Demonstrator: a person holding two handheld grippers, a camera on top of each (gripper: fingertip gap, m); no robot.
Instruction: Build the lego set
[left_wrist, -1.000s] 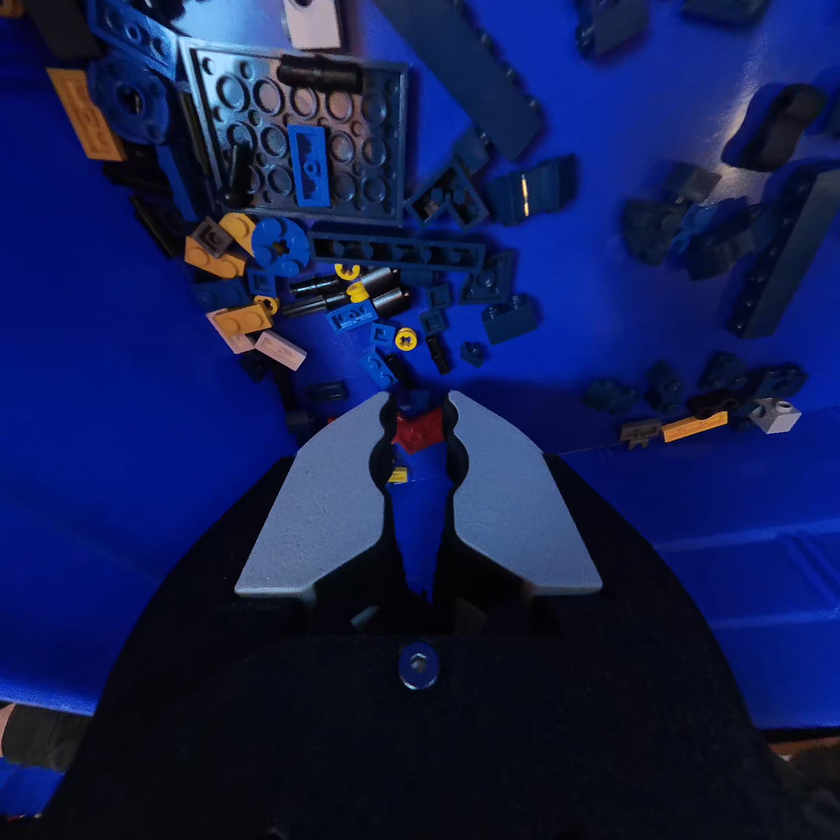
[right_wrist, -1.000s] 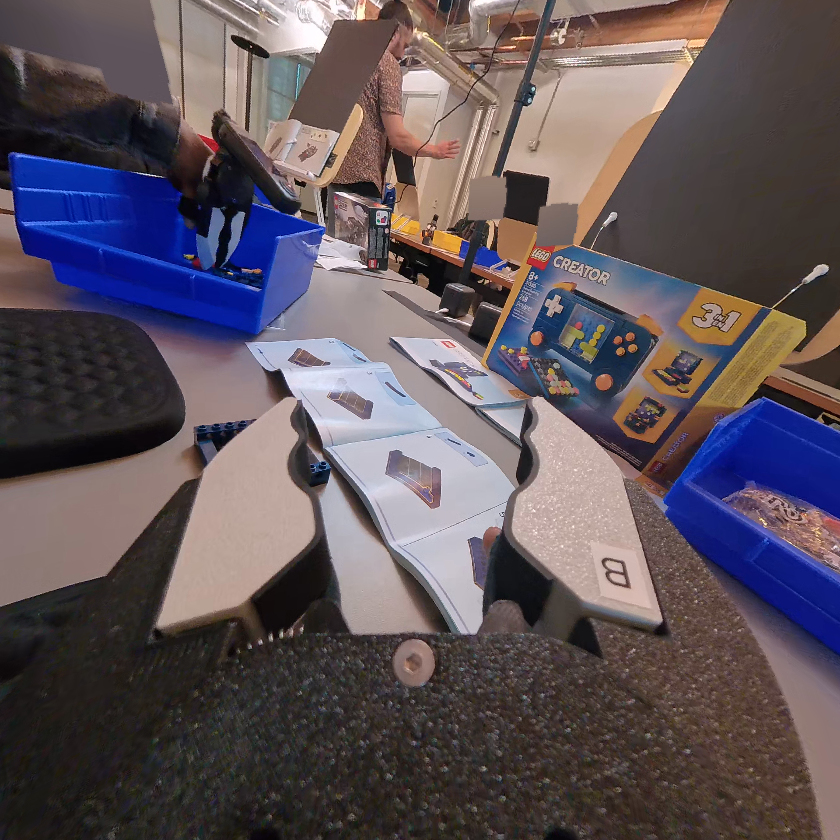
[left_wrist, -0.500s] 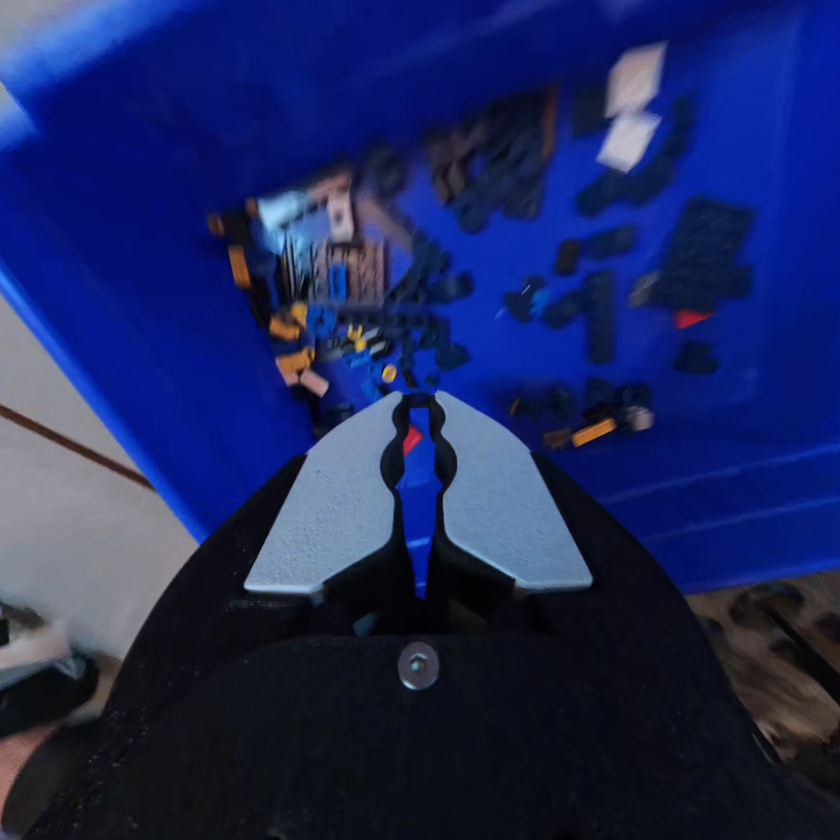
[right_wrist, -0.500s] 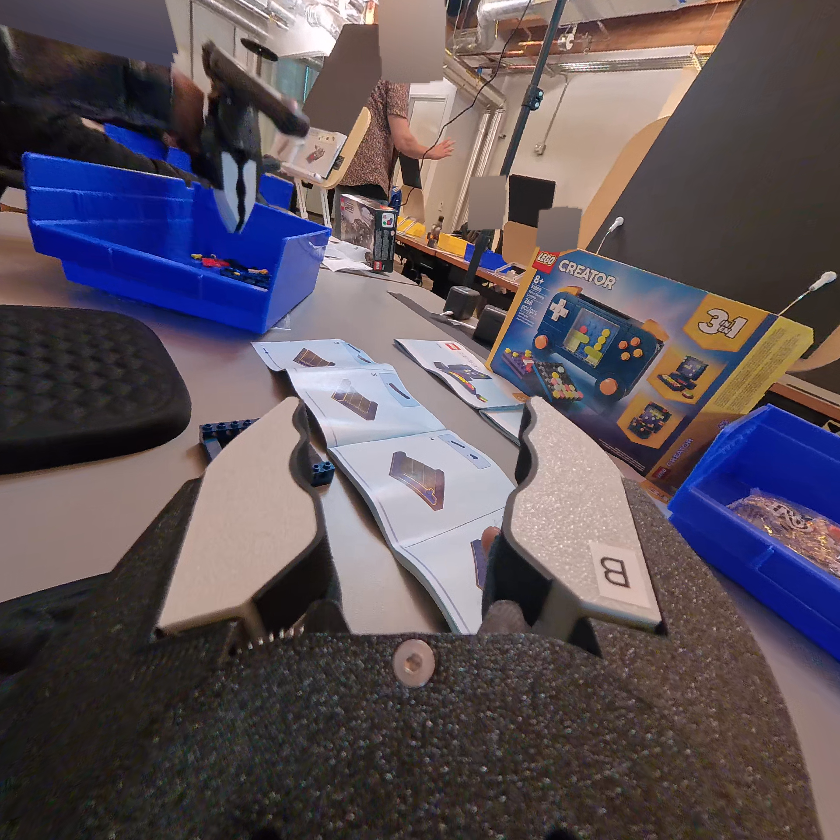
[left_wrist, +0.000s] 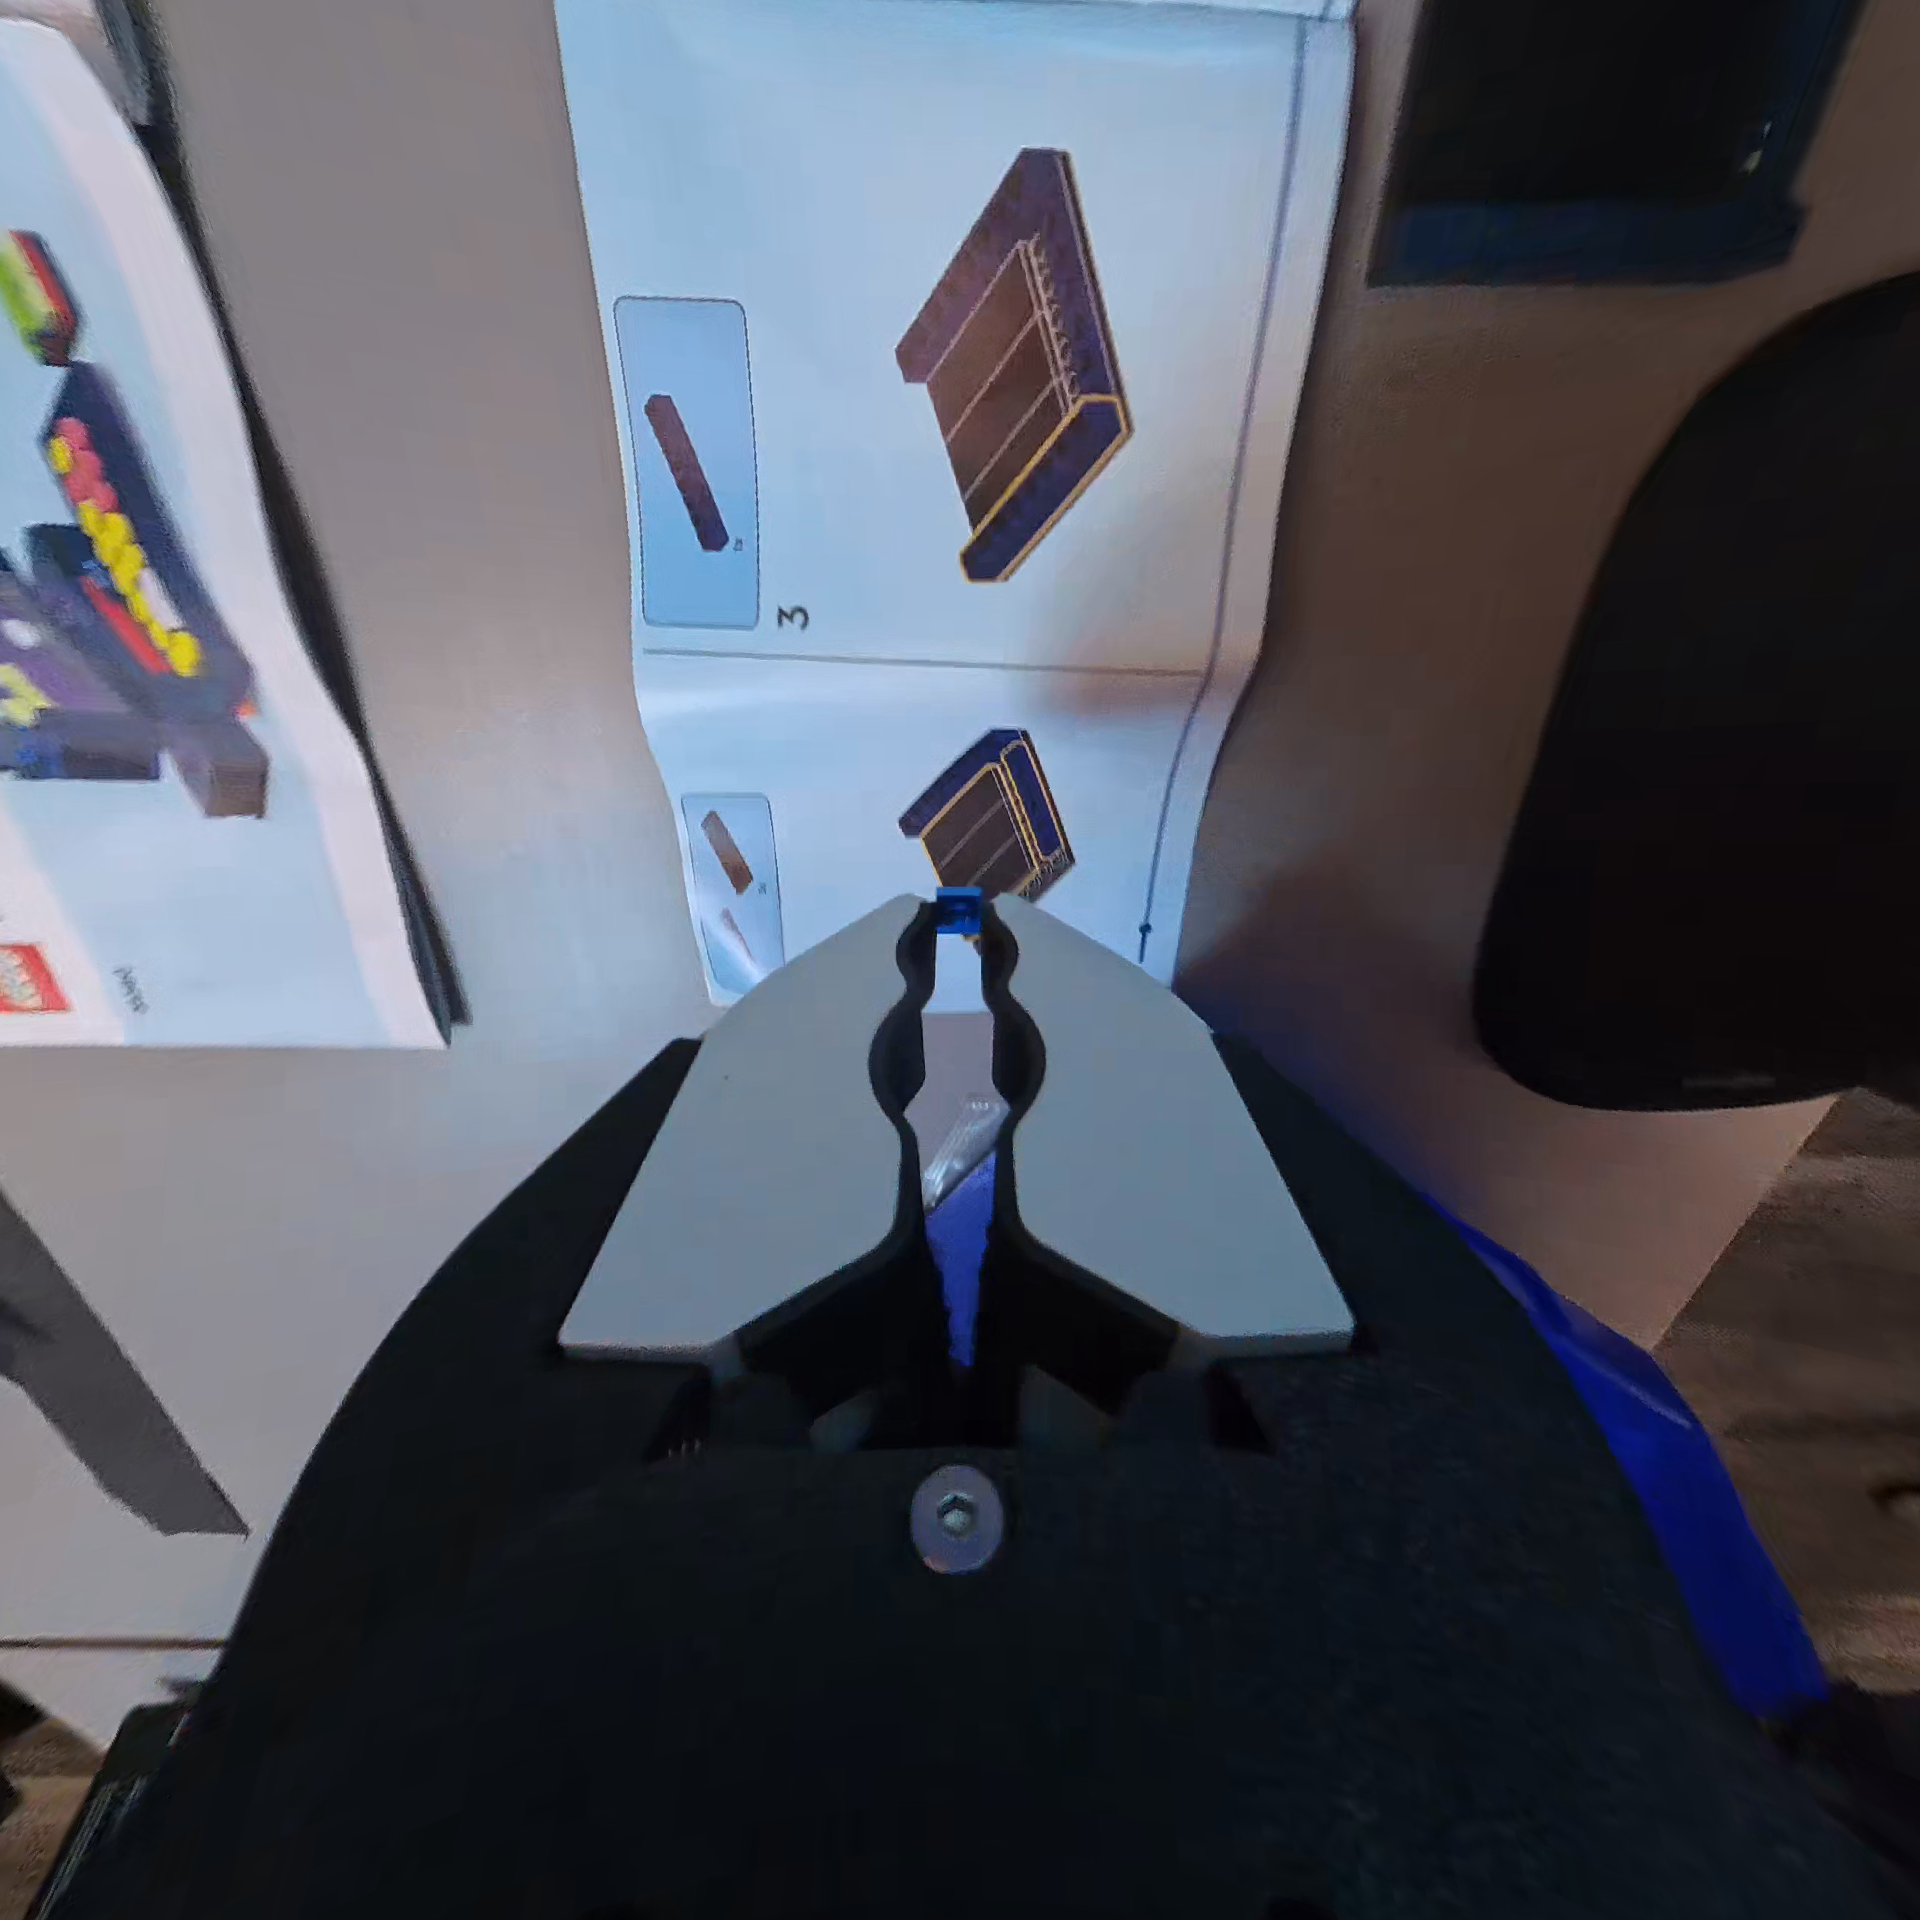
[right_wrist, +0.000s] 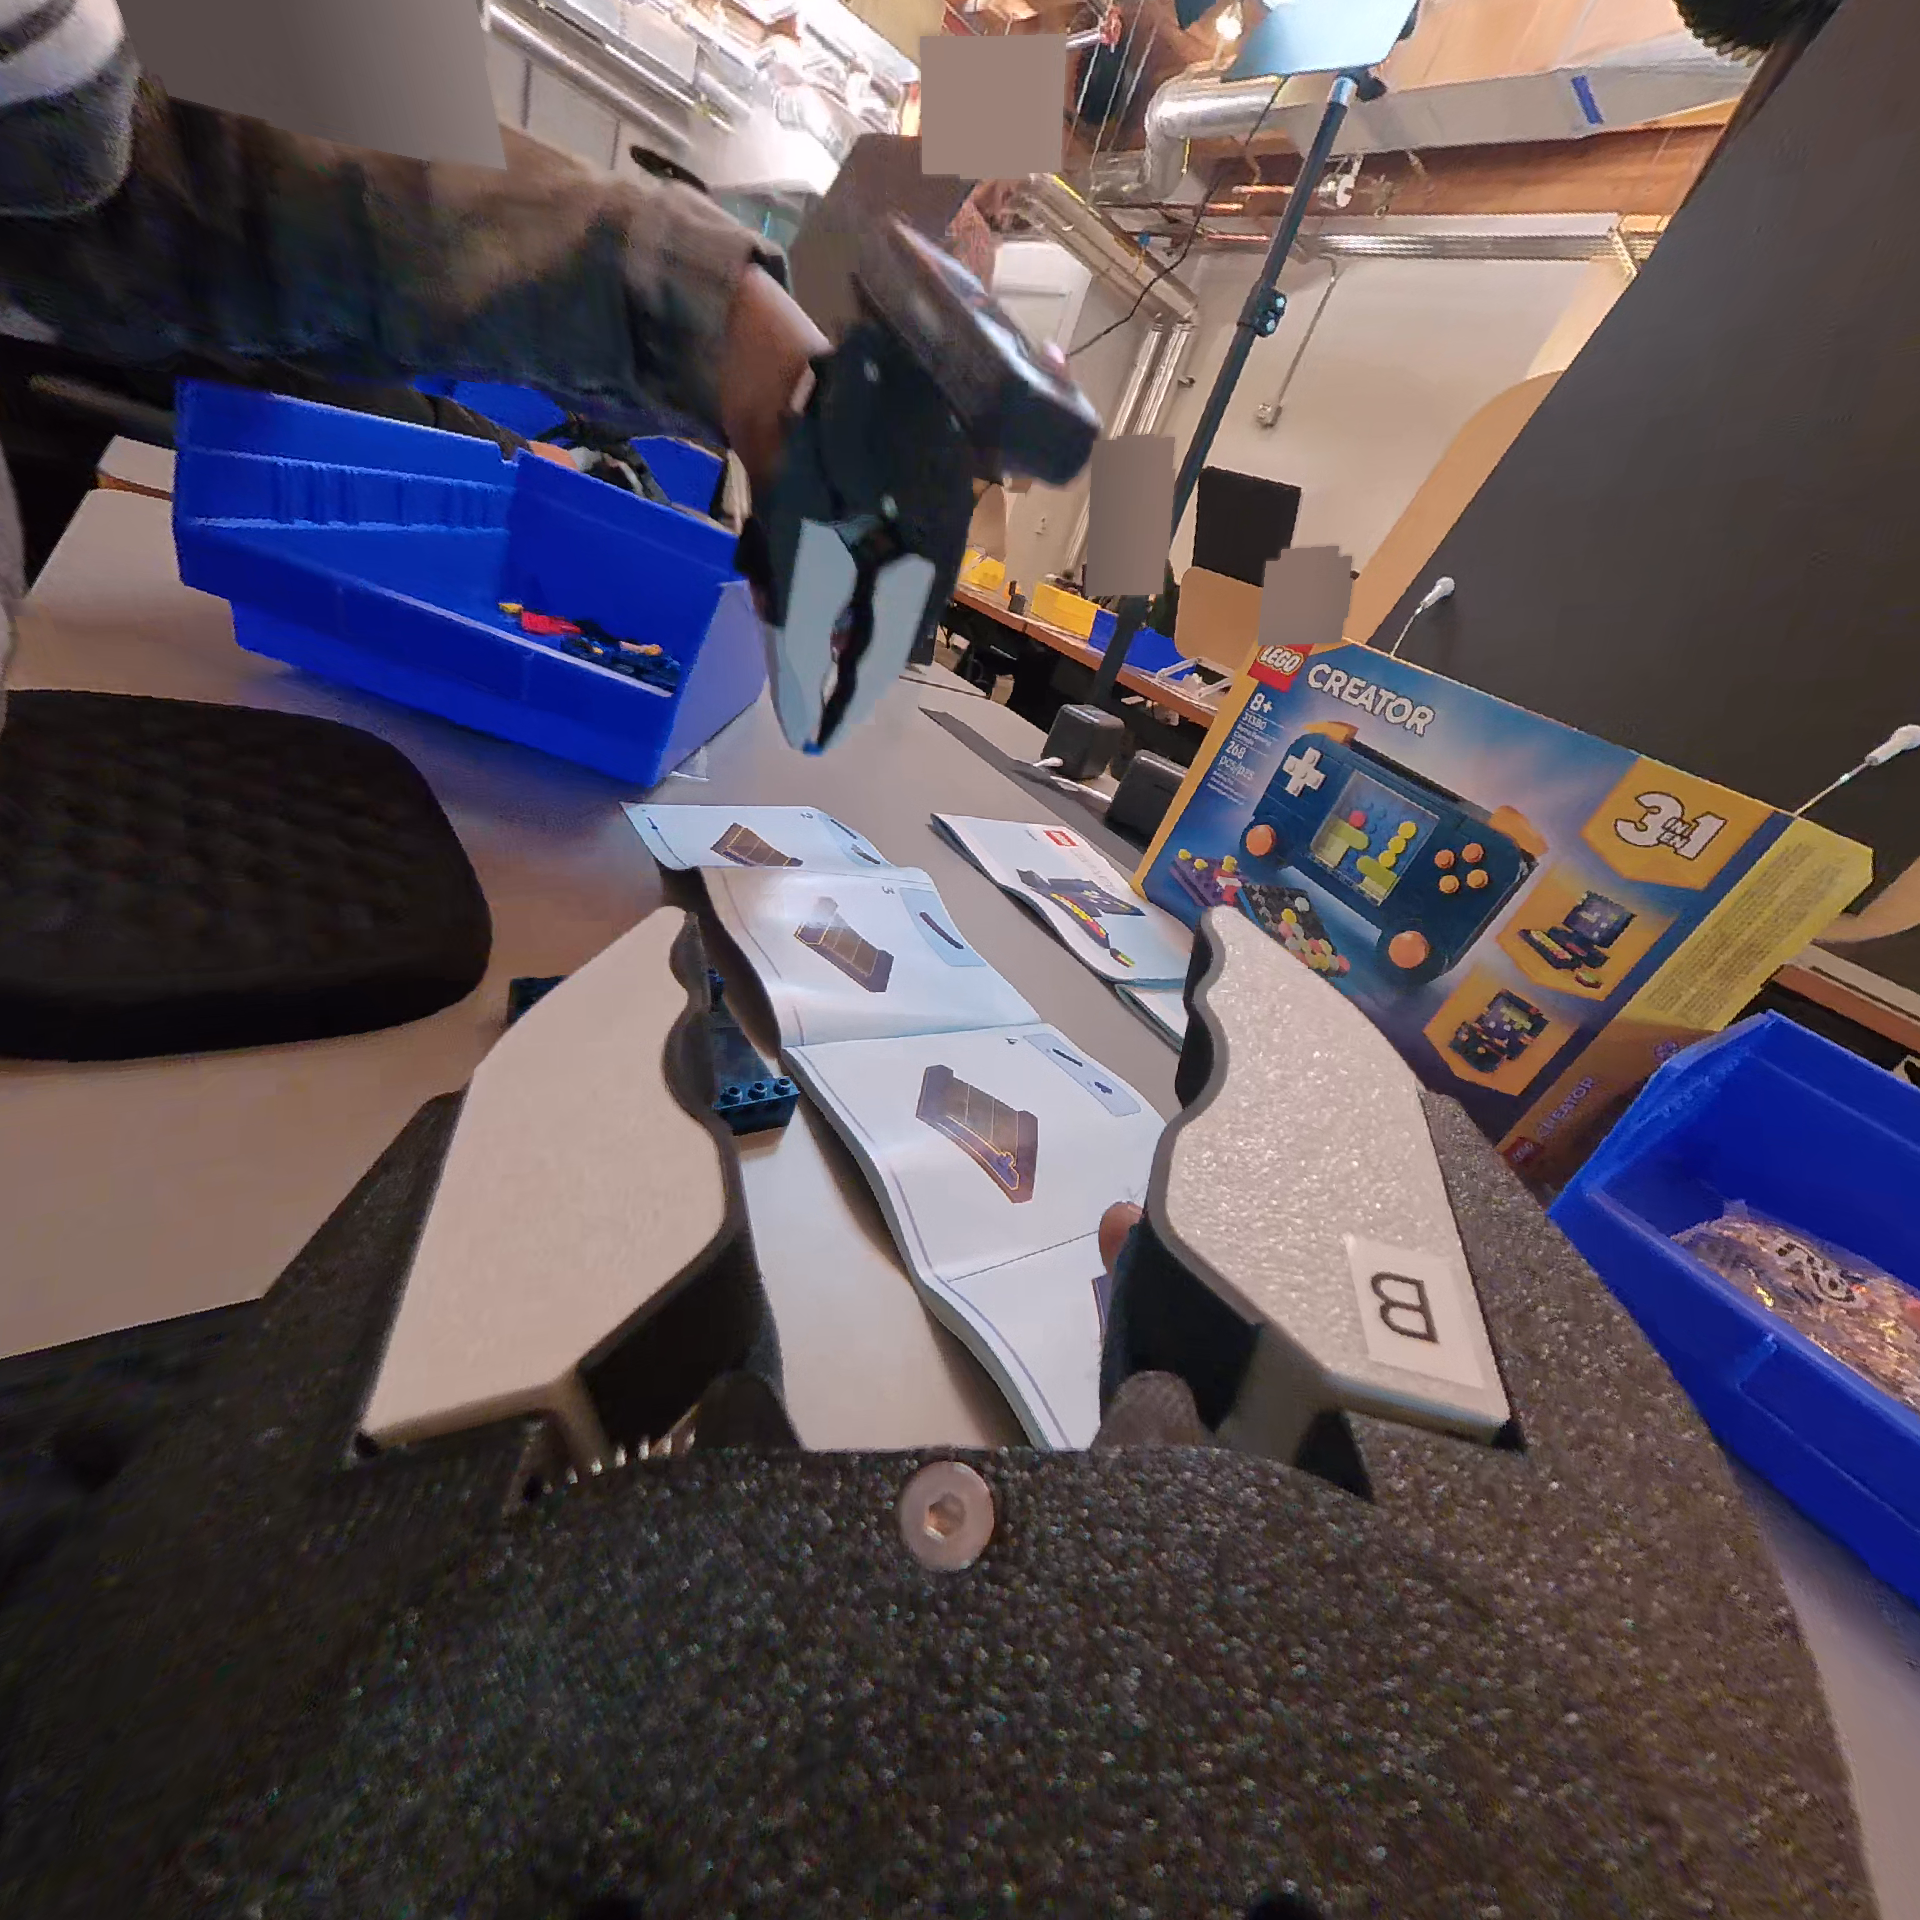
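Note:
My left gripper (left_wrist: 957, 920) is shut on a small blue brick (left_wrist: 957, 912), pinched at the very fingertips. It hangs in the air above an open instruction booklet (left_wrist: 935, 416) on the grey table. The right wrist view shows this gripper (right_wrist: 821, 727) just past the blue parts bin (right_wrist: 436, 613), with a blue speck at its tips. My right gripper (right_wrist: 948, 935) is open and empty, low over the table, with the same booklet (right_wrist: 935, 1039) between its fingers. A dark blue brick assembly (right_wrist: 753, 1101) lies by its left finger (right_wrist: 582, 1143).
A black padded mat (right_wrist: 208, 873) lies at the left; it also shows in the left wrist view (left_wrist: 1714, 727). A second booklet (right_wrist: 1070, 883) and a toy set box (right_wrist: 1507, 894) stand at the right. Another blue bin (right_wrist: 1621, 1236) holds a plastic bag. A person's sleeve (right_wrist: 364, 270) reaches in. The left gripper's tips are roughly 25 cm from the right gripper's.
My left gripper closed on the small blue brick inside the blue bin, lifted out and swung over the open booklet. My right gripper stayed open and hardly moved.

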